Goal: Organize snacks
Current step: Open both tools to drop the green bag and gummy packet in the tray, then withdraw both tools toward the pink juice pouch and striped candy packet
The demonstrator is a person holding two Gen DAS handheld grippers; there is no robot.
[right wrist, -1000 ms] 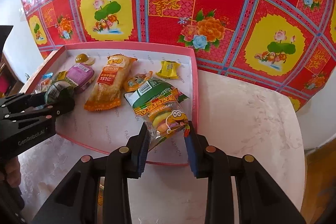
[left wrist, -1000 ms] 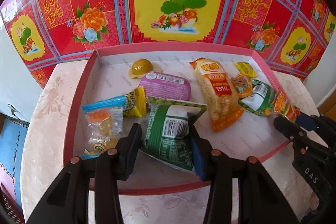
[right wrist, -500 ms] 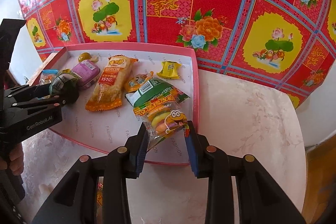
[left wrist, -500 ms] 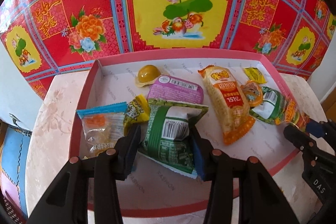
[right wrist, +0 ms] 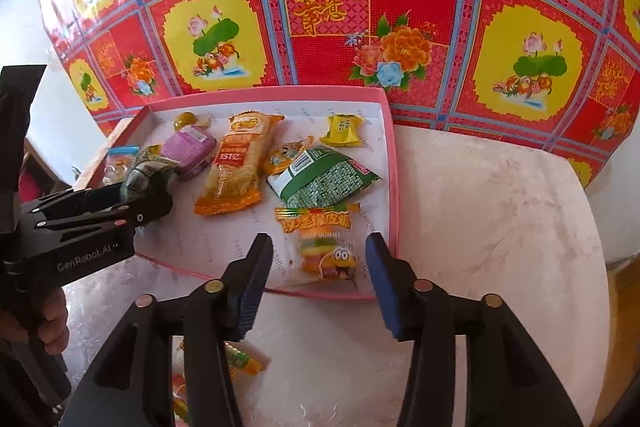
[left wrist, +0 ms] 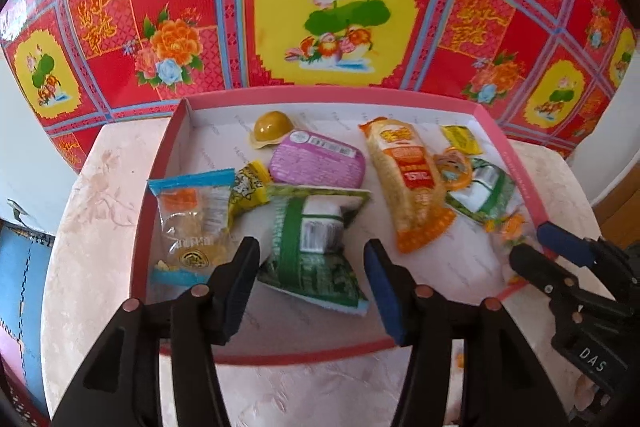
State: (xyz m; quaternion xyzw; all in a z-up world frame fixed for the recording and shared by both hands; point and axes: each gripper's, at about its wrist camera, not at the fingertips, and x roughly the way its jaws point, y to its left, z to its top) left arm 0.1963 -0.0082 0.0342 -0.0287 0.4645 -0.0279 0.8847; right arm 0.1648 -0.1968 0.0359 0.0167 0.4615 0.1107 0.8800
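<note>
Left wrist view shows my left gripper at the lower centre of the frame with its jaws spread wide, the 2 fingers flanking the green snack packet without pinching it; that packet lies flat on the white floor of the pink tray, near the tray's front rim. To its left sits a clear packet with blue ends, and toward the top of the frame a purple cup and a long orange packet. My right gripper enters from the right edge, its tips over the tray's right rim. From the right wrist view, my right gripper also stands wide apart at the lower centre, angled down toward the tray's near right corner. The burger gummy packet lies loose in that corner between the 2 fingers, with a gap on each side, and a green checkered packet sits just above it. At the left edge my left hand grips the handle of the left gripper.
</note>
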